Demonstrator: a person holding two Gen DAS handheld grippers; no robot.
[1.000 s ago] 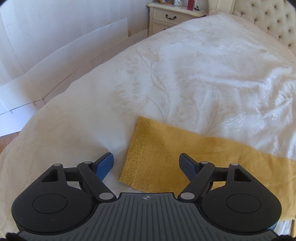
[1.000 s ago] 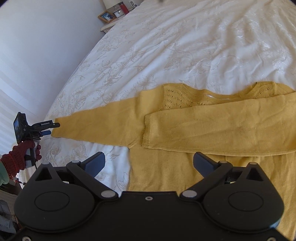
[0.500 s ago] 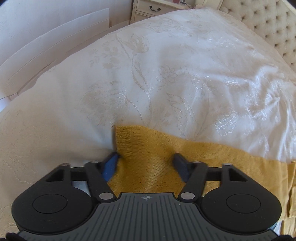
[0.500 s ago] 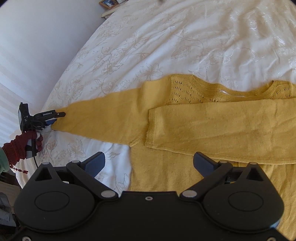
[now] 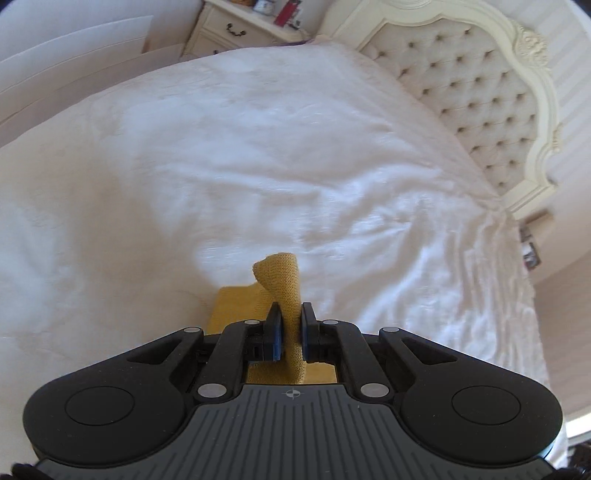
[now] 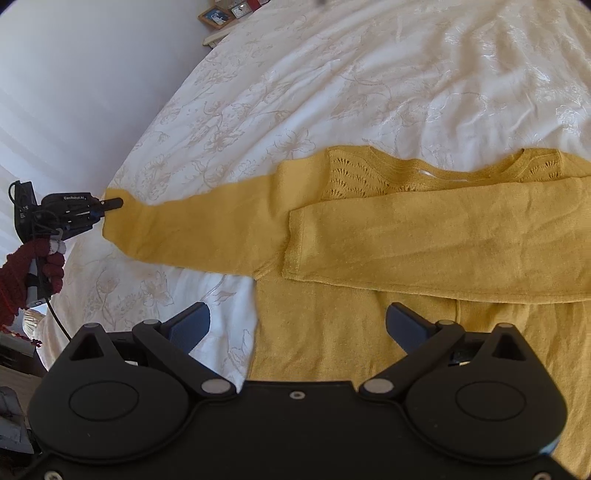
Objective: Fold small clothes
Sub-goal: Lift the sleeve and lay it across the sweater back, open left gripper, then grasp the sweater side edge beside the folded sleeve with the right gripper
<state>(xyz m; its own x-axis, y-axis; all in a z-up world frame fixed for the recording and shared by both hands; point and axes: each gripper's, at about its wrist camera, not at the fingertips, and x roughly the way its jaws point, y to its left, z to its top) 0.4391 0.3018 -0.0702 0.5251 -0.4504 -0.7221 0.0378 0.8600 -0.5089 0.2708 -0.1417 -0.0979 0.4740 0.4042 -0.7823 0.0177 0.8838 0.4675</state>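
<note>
A mustard-yellow knit sweater [image 6: 369, 332] lies flat on the white bed. One sleeve [image 6: 443, 243] is folded across its chest. The other sleeve [image 6: 199, 225] stretches out to the left. My left gripper [image 5: 291, 317] is shut on that sleeve's cuff [image 5: 281, 280], which sticks up between the pads. In the right wrist view the left gripper [image 6: 107, 205] shows at the sleeve's far left end, held by a hand in a red glove [image 6: 33, 269]. My right gripper [image 6: 297, 325] is open and empty, above the sweater's lower left body.
The white embroidered bedspread [image 6: 369, 74] covers the bed. A tufted cream headboard [image 5: 480, 85] stands at the right and a cream nightstand [image 5: 236, 26] at the far end. The bed's left edge [image 6: 147, 155] drops off toward a white wall.
My left gripper moved forward over the sleeve cuff, shut on it and lifted it. The view tilted up toward the headboard. My right gripper stayed open over the sweater body.
</note>
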